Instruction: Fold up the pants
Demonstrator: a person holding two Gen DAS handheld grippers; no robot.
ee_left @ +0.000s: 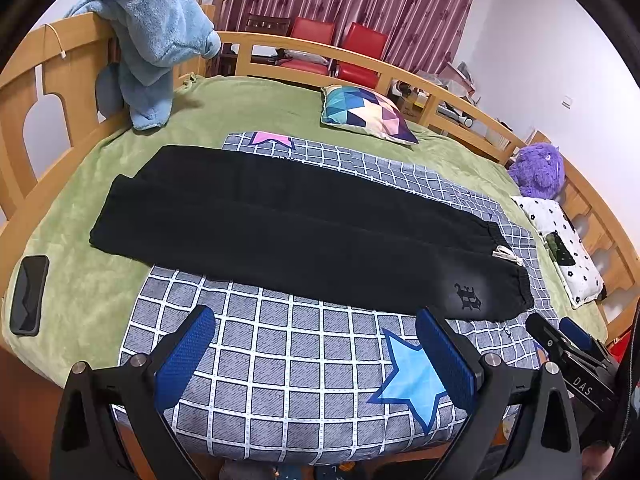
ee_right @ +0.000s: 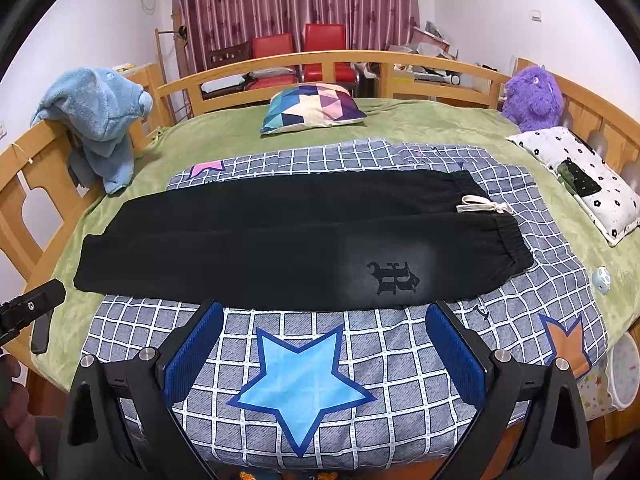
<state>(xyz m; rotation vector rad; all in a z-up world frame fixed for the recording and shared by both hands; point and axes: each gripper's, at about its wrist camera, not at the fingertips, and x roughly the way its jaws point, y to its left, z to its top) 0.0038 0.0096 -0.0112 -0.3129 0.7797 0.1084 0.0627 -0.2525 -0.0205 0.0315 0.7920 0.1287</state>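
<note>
While both your left tongs (ee_left: 316, 354) and right tongs (ee_right: 326, 350) hover released at the bed's near edge, the pants (ee_right: 280, 240) lie crosswise just ahead, waistband nearer your right.

Both wrist views are evenly lit and pretty bright, soft indoor light with no hard shadows anywhere. The black pants (ee_right: 280, 236) swallow most detail, except for a pale washed-out patch of glare around the logo (ee_right: 394, 278). Heavy fisheye warp — the wooden bed rail (ee_left: 320, 50) bows into an arc and the corners go black. Focus is decent in the middle, softer and slightly smeared toward the edges.
</note>
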